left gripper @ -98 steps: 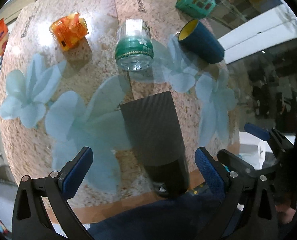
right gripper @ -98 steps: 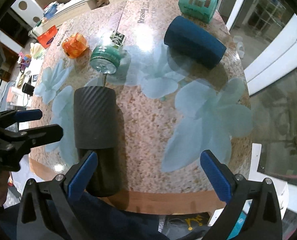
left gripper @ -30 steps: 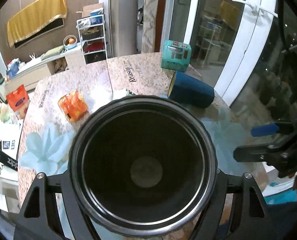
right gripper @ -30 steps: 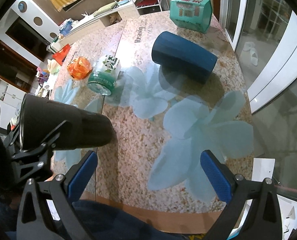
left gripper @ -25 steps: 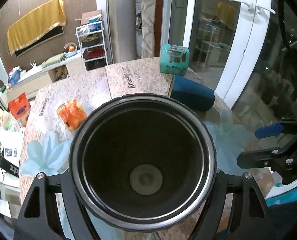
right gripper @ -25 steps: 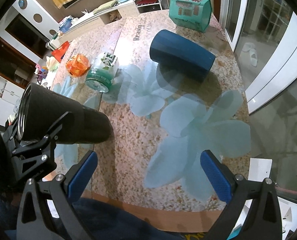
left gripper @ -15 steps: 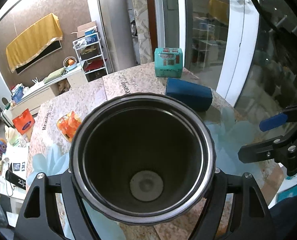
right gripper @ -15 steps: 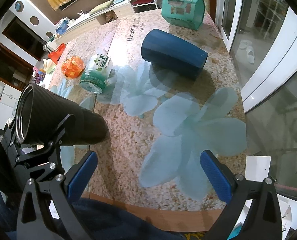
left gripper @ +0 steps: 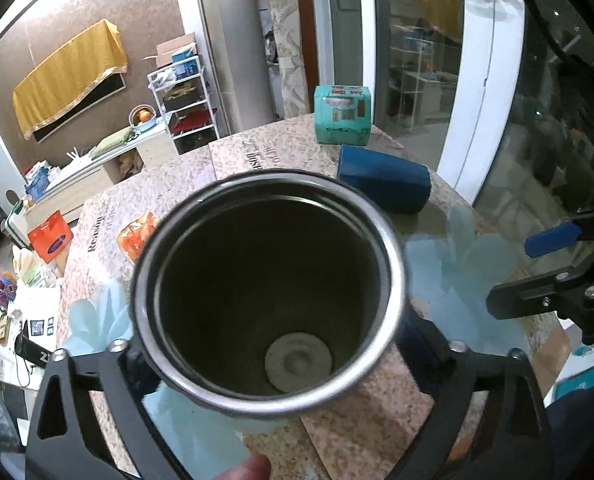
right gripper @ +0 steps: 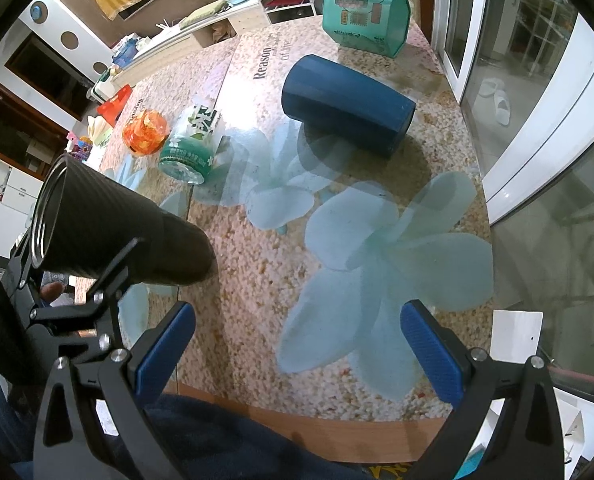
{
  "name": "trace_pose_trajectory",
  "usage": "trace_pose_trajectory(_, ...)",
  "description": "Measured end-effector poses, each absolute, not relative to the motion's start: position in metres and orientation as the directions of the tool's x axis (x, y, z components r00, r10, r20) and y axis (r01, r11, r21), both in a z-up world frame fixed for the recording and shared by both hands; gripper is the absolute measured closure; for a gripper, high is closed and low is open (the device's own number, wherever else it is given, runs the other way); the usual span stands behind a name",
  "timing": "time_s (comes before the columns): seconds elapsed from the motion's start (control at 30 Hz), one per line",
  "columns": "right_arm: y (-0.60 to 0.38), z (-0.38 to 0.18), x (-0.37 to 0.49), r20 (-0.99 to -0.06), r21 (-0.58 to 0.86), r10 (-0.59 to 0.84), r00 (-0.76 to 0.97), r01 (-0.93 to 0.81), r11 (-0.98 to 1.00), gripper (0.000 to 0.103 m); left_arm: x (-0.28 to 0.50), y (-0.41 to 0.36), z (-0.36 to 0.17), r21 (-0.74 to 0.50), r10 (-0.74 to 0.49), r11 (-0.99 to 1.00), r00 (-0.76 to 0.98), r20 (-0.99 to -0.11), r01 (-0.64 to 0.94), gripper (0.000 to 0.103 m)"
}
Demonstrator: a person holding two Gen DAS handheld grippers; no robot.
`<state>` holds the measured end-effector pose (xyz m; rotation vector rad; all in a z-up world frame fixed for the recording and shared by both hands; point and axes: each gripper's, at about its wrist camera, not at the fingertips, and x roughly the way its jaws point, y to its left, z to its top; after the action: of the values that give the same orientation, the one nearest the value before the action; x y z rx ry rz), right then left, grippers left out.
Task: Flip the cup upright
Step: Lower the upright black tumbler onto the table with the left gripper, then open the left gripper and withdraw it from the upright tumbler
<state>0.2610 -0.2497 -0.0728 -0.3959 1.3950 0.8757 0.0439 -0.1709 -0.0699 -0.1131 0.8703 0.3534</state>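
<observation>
My left gripper (left gripper: 271, 350) is shut on the black carbon-pattern cup (left gripper: 269, 300); its steel-lined mouth fills the left wrist view, facing the camera. In the right wrist view the same cup (right gripper: 117, 236) stands tilted, its base on the table near the front left edge, mouth up and to the left, held by the left gripper's fingers (right gripper: 109, 276). My right gripper (right gripper: 297, 352) is open and empty above the table's front edge. A dark blue cup (right gripper: 347, 100) lies on its side at the back right; it also shows in the left wrist view (left gripper: 383, 184).
On the round flower-pattern table (right gripper: 377, 240) lie a green-capped clear container (right gripper: 191, 148) on its side, an orange jar (right gripper: 145, 132) and a teal box (right gripper: 367, 18) at the far edge. Glass doors (right gripper: 537, 80) stand to the right.
The left gripper picked the black cup off the table, where it lay on its side, and has tilted it so its mouth rises. The right gripper stayed open, nearly still.
</observation>
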Motion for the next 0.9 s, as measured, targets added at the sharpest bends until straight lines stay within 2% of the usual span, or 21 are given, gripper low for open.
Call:
trace_pose_trajectory(0.5,-0.238,-0.053,0.253,-0.949,0.227,0.314,-0.028,-0.754,0.616,0.0,0.026,-0.154,-0.039,-0.047,0.117,0.958,0.535,-0.837,-0.284,0.0)
trace_pose_trajectory(0.7,-0.223,-0.045,0.236,-0.944,0.232,0.328,-0.033,-0.772,0.592,0.0,0.01,-0.13,-0.031,-0.161,0.025,0.935,0.513,-0.858,-0.316,0.0)
trace_pose_trajectory(0.9,-0.207,-0.04,0.21,-0.942,0.229,0.334,-0.033,-0.791,0.567,0.0,-0.008,-0.116,-0.027,-0.159,0.022,0.933,0.49,-0.871,-0.324,0.0)
